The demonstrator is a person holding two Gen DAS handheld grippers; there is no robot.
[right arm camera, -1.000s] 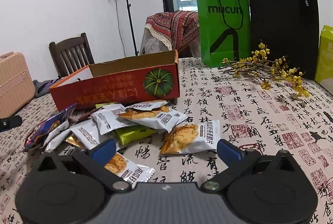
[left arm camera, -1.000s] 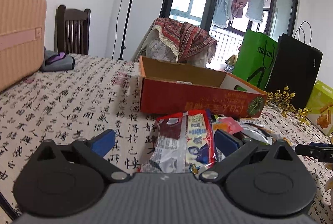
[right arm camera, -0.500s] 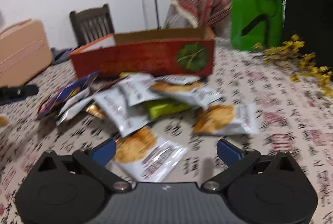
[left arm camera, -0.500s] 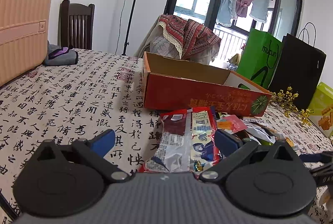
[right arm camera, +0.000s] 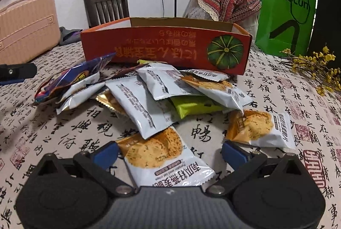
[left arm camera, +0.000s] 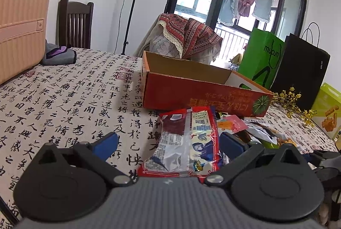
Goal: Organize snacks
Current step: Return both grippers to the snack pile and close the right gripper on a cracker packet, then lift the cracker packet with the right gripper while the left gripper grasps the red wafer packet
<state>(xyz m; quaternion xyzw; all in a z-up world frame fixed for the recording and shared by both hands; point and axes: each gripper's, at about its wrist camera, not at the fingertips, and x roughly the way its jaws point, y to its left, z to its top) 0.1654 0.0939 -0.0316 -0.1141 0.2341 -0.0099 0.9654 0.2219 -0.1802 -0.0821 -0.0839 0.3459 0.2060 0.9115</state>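
Observation:
A red-orange cardboard box (left arm camera: 204,95) with a green pumpkin print stands open on the table; it also shows in the right wrist view (right arm camera: 166,46). My left gripper (left arm camera: 168,142) is open, its blue fingers either side of a red and white snack bag (left arm camera: 187,139) lying on the cloth. My right gripper (right arm camera: 169,151) is open around a white cracker packet (right arm camera: 162,156). A pile of snack packets (right arm camera: 157,97) lies in front of the box, with one more cracker packet (right arm camera: 260,129) at the right.
A pink suitcase (left arm camera: 19,22) stands at the left, with a grey cloth (left arm camera: 59,55) beside it. A green bag (right arm camera: 285,14), a black bag (left arm camera: 302,71), yellow flowers (right arm camera: 315,69) and a yellow-green box (left arm camera: 328,109) are at the right. A chair (right arm camera: 106,7) is behind.
My right gripper has swung left and dropped towards the pile, so a cracker packet now lies between its fingers. My left gripper has drawn back slightly; the red bag stays between its fingers.

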